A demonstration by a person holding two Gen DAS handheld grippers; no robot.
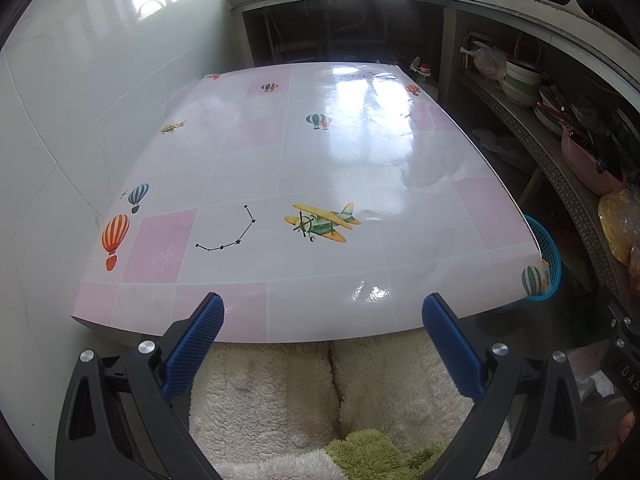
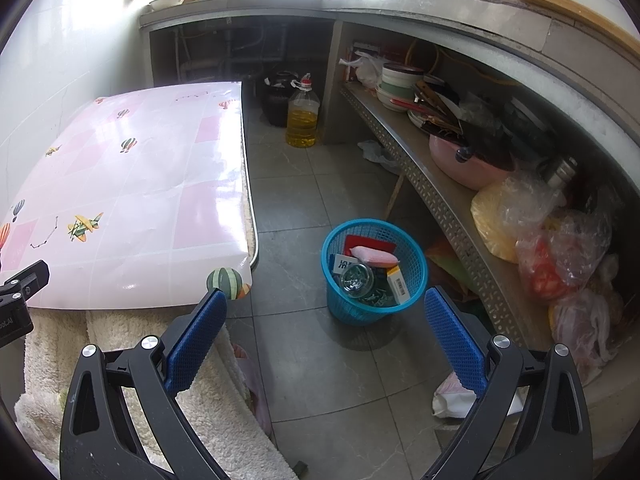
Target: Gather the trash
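Observation:
A blue mesh basket point(image 2: 374, 272) stands on the grey floor to the right of the table. Inside it lie a pink sponge point(image 2: 374, 257), a round clear lid point(image 2: 356, 277), a red pack and several small boxes. Its rim point(image 1: 550, 256) peeks out past the table's right edge in the left wrist view. My right gripper point(image 2: 322, 326) hangs open above the floor just in front of the basket, holding nothing. My left gripper point(image 1: 322, 328) is open over the near edge of the table point(image 1: 312, 168), whose pink-and-white cloth with balloons and planes carries no loose items.
A low metal shelf point(image 2: 436, 196) along the right is crowded with bowls, a pink basin and plastic bags. A bottle of yellow oil point(image 2: 303, 118) and a dark jar stand on the floor beyond. A fluffy cream cover point(image 1: 320, 392) lies below the table edge. White crumpled paper point(image 2: 454, 398) lies by the shelf.

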